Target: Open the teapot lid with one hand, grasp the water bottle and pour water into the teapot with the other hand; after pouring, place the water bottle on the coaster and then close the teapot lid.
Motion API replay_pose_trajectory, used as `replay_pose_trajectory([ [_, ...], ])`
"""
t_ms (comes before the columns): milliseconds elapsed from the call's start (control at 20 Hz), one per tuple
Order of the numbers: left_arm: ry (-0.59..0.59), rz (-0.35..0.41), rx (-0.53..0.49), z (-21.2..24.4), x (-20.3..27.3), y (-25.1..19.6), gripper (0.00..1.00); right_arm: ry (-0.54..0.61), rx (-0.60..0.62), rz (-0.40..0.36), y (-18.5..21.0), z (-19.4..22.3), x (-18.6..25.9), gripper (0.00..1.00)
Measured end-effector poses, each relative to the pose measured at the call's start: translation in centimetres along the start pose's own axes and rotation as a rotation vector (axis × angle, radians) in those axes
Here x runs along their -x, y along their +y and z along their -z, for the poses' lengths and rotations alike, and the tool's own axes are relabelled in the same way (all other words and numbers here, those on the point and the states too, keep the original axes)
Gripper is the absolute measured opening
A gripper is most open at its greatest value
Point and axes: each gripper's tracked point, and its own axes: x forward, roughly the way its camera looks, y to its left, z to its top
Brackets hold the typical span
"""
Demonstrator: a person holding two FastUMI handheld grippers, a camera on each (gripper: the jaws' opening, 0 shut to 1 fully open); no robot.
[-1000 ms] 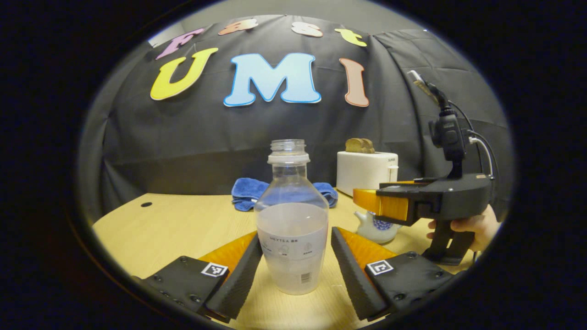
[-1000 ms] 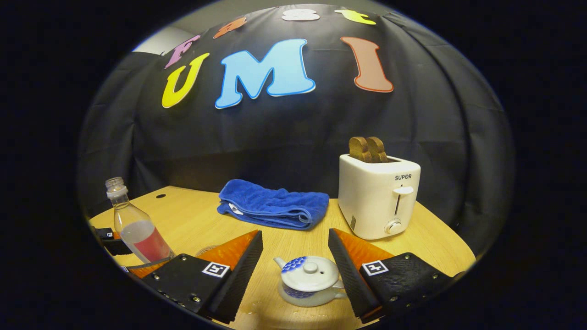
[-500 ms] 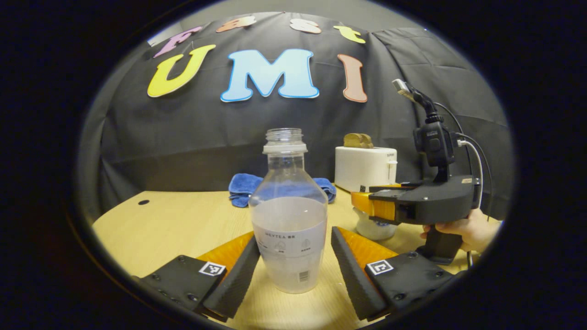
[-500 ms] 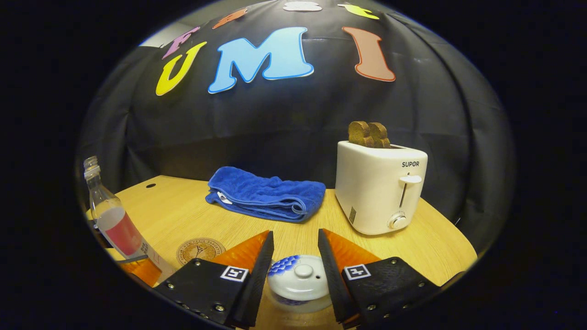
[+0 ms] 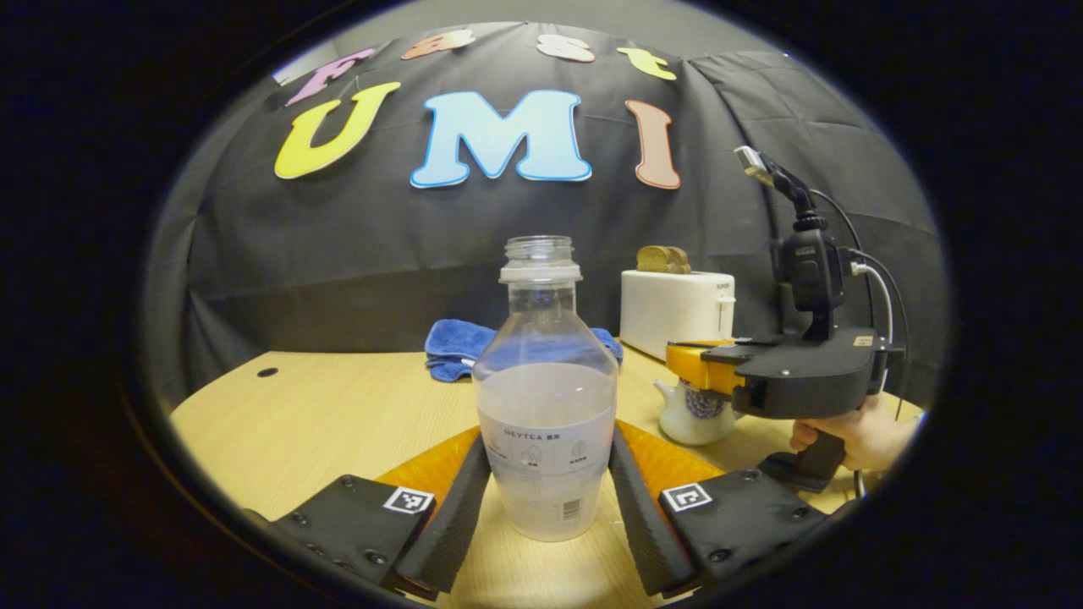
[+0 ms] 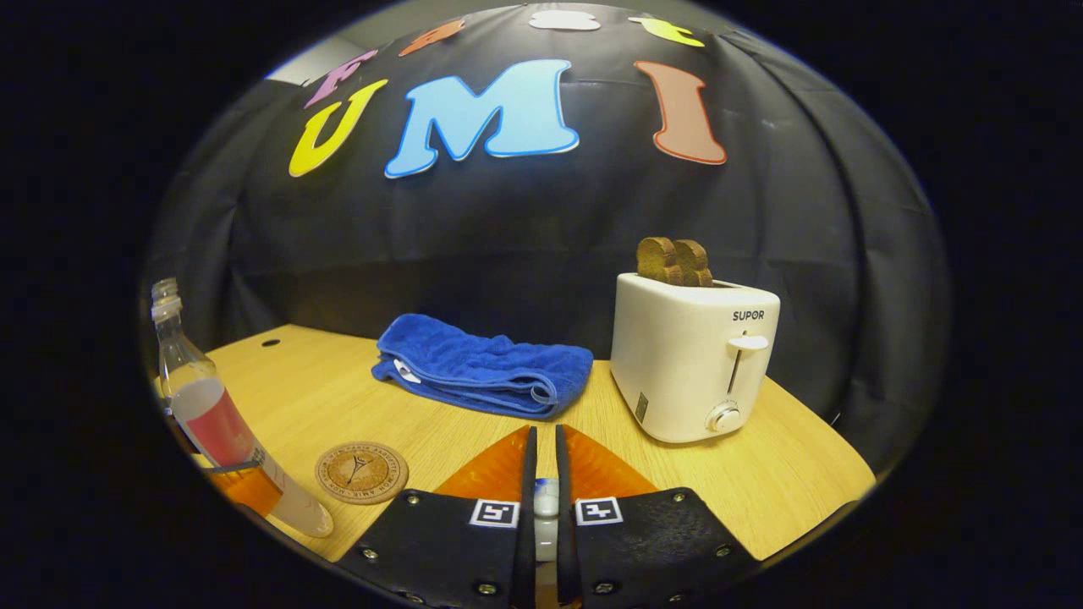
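Both grippers are at work on the tabletop (image 6: 474, 423). In the left gripper view, the left gripper (image 5: 546, 507) has its jaws pressed against both sides of the bottle (image 5: 546, 406), low on its body. The bottle stands upright and uncapped, about half full of cloudy water. In the right gripper view, the right gripper (image 6: 545, 507) has its jaws drawn almost together, pinching a small white piece between them that looks to be the lid knob (image 6: 546, 497); the lid itself is hidden under the jaws.

Left of the right jaws lies the round cork coaster (image 6: 361, 472), with the bottle just beyond it at the far left. From the left gripper view, the teapot (image 5: 695, 414) sits ahead and right of the left jaws, directly under the right gripper, its spout pointing toward the bottle. Farther ahead lie a folded blue towel (image 6: 482, 372) and a white toaster (image 6: 692, 364) holding two slices of bread (image 6: 674, 260).

The risks seem clear. The knob is small and glazed, so a light or off-centre pinch could let the lid slip and drop back onto the pot. The bottle has no cap; a quick lift or early tilt could slop water onto the tabletop. A low hold on a soft plastic wall may also let it twist in the jaws.
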Motion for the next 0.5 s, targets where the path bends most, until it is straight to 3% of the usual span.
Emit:
replay_pose_trajectory([
  [500,-0.008,-0.008,0.023,-0.2,0.1,0.1,0.87,-0.092,-0.030,-0.032,0.2,-2.7,1.2,0.10],
])
